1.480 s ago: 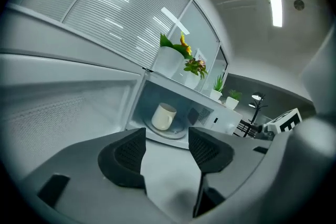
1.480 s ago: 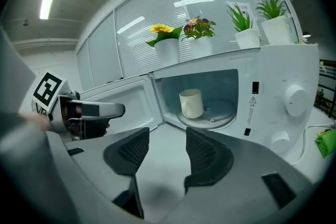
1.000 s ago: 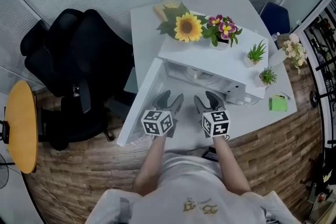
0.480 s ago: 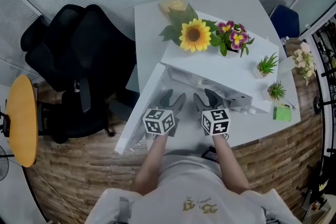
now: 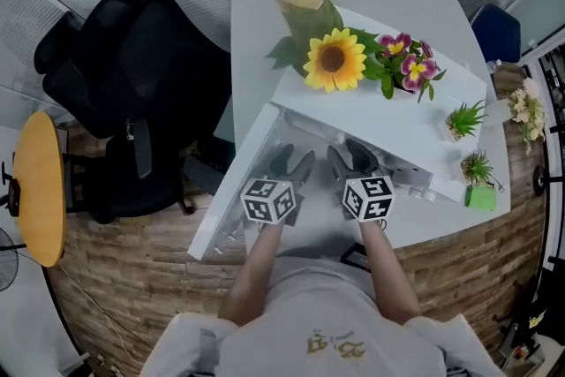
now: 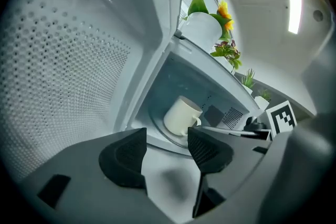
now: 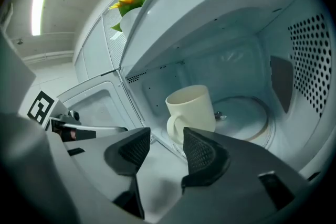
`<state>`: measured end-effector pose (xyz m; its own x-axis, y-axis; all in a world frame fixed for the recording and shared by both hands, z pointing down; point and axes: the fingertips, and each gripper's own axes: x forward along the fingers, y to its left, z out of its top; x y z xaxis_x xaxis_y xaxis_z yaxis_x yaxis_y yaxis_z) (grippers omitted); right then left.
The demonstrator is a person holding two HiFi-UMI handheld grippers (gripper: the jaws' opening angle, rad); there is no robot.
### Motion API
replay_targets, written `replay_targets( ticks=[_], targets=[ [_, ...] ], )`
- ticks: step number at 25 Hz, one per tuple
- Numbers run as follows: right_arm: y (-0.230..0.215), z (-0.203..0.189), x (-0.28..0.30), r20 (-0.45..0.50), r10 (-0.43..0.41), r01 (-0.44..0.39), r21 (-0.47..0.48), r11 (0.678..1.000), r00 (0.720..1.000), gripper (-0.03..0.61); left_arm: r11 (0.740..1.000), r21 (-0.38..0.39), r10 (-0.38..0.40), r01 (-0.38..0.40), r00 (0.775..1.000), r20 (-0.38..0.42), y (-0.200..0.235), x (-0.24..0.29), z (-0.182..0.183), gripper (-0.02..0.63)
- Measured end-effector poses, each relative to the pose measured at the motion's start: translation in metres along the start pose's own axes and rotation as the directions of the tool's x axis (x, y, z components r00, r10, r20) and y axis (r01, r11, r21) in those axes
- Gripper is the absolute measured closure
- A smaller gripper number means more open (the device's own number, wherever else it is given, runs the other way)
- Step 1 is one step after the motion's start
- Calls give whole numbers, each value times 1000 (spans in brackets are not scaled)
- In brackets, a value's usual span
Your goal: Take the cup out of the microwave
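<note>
Cup (image 7: 191, 110): one, cream, upright on the single round turntable (image 7: 247, 118) inside the microwave (image 5: 380, 124), toward the front of the cavity, handle turned toward the opening. Touched by neither gripper.

Microwave: one, white, on a white desk (image 5: 256, 22). One door (image 5: 231, 194), swung wide open at the microwave's left side.

Grippers: two, side by side just in front of the microwave's opening.
- Left gripper (image 6: 167, 143): on the door side, jaws parted by a moderate gap, gripping nothing, only the microwave's sill and the cup beyond seen between the pads.
- Right gripper (image 7: 165, 148): at the middle of the opening, jaws likewise parted, empty, handle of the cup just past the tips.

On top of the microwave:
- one sunflower (image 5: 332, 59) in a vase at the left rear corner;
- one pot of pink and purple flowers (image 5: 408, 66) just to its right;
- two small green plants, one (image 5: 465, 115) near the right end, one (image 5: 478, 165) at the right front corner, whether on the microwave or beside it not clear.

Left of the microwave, off the desk: one black office chair (image 5: 132, 93), and farther left one round yellow tabletop (image 5: 40, 190).
</note>
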<state>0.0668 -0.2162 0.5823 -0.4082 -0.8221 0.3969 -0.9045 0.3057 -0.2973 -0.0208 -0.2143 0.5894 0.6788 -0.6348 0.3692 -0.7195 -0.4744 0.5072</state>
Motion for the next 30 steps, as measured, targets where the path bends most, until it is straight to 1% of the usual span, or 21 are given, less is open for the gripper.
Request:
replay_targets(
  ticks=[5, 9, 12, 15, 20, 22, 26, 30],
  targets=[
    [-1, 0, 6, 6, 31, -31, -21, 999, 999, 381, 1000, -13, 16, -16, 1000, -12, 4, 5, -5, 368],
    [-1, 2, 12, 13, 50, -50, -38, 998, 999, 390, 999, -41, 19, -18, 1000, 10, 4, 5, -3, 368],
    [0, 1, 18, 8, 71, -71, -56, 996, 997, 401, 999, -43, 22, -21, 1000, 14, 4, 9, -3, 368],
    [-1, 3, 19, 22, 80, -79, -51, 996, 997, 436, 998, -49, 29, -28, 1000, 4, 6, 10, -7, 370],
    [-4, 6, 23, 23, 83, -81, -78, 994, 996, 500, 997, -58, 47, -47, 999, 1, 10, 6, -10, 371],
    [-3, 7, 24, 24, 85, -82, -104, 991, 996, 508, 997, -60, 54, -54, 999, 3, 13, 5, -9, 371],
    [-1, 7, 24, 10, 80, -77, -196, 978, 997, 518, 996, -61, 58, -58, 998, 6, 14, 3, -9, 371],
    [0, 7, 22, 5, 76, -73, -219, 973, 997, 520, 997, -53, 57, -56, 998, 6, 13, 2, -9, 373]
  ],
)
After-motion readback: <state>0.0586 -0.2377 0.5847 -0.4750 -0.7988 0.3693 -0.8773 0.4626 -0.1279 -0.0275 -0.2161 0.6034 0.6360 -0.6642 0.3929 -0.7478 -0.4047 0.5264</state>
